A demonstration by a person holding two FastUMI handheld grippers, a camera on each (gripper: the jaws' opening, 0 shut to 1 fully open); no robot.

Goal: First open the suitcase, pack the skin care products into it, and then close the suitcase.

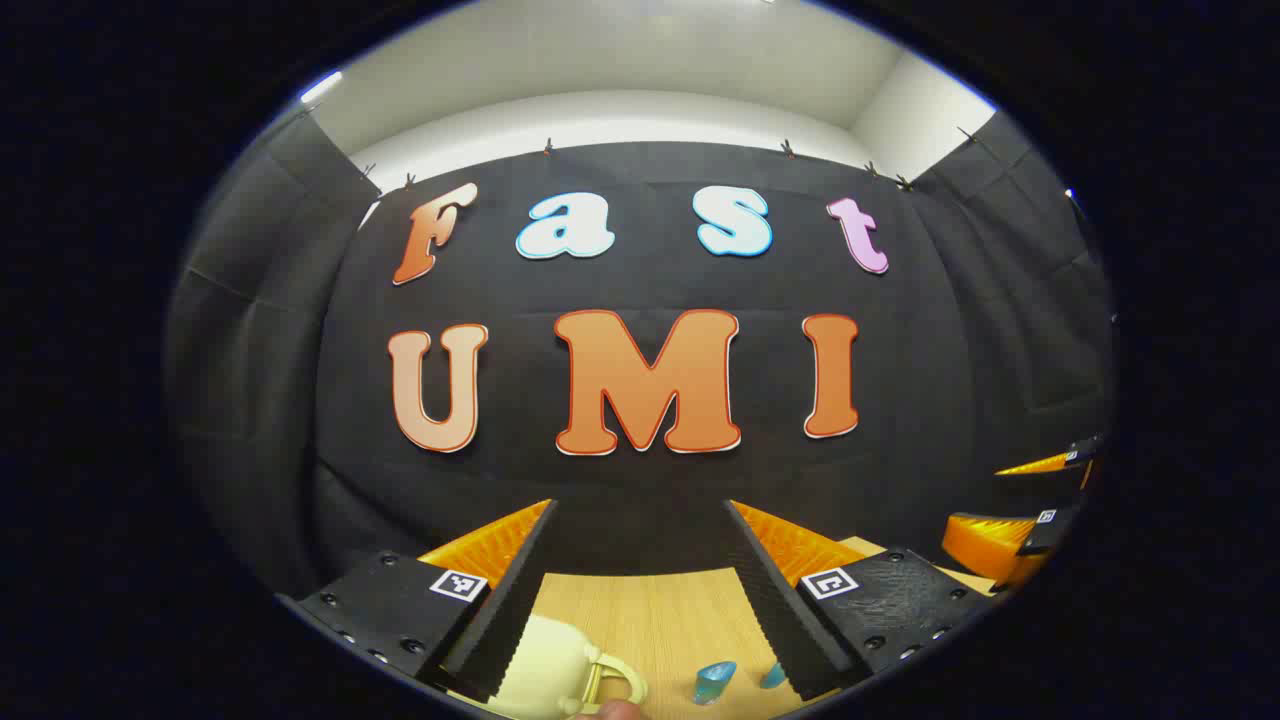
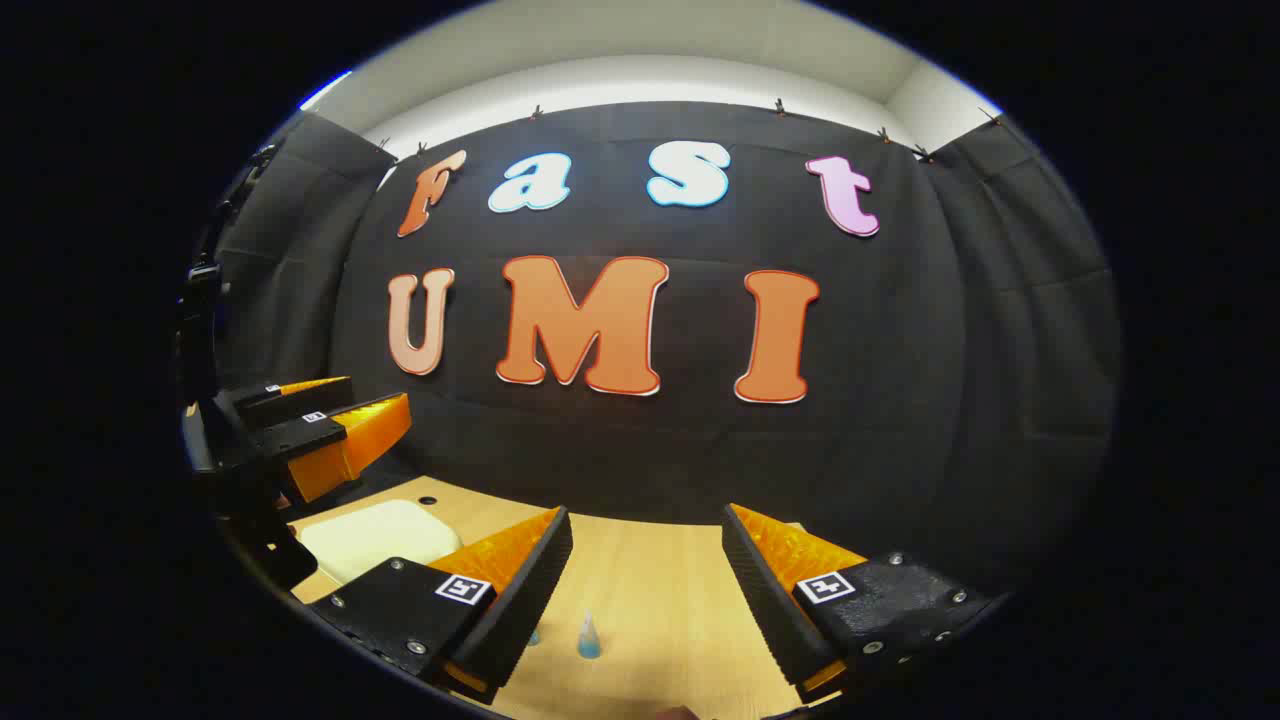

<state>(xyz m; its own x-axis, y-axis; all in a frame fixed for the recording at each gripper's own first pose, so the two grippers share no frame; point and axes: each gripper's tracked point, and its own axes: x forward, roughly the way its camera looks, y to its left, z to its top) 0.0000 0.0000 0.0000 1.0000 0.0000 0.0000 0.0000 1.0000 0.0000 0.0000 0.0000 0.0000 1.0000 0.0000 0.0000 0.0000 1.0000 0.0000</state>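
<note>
Suitcase (image 1: 555, 665), small and cream-coloured with a looped handle, lay closed on the wooden table (image 1: 660, 610), near the table's left edge as the right gripper view showed it (image 2: 375, 535). In the left gripper view it sat partly behind the left finger of the left gripper (image 1: 640, 590), whose tongs stood wide apart with nothing between them. Two small blue skin care bottles (image 1: 714, 682) stood on the table just right of the suitcase handle, one close to the right finger. The right gripper (image 2: 645, 590) was likewise wide open and empty, raised above the table; one blue bottle (image 2: 588, 637) stood between its fingers, a second possibly half hidden by the left finger, too small to confirm. The left gripper appeared at the left of the right gripper view, above the suitcase.
</note>
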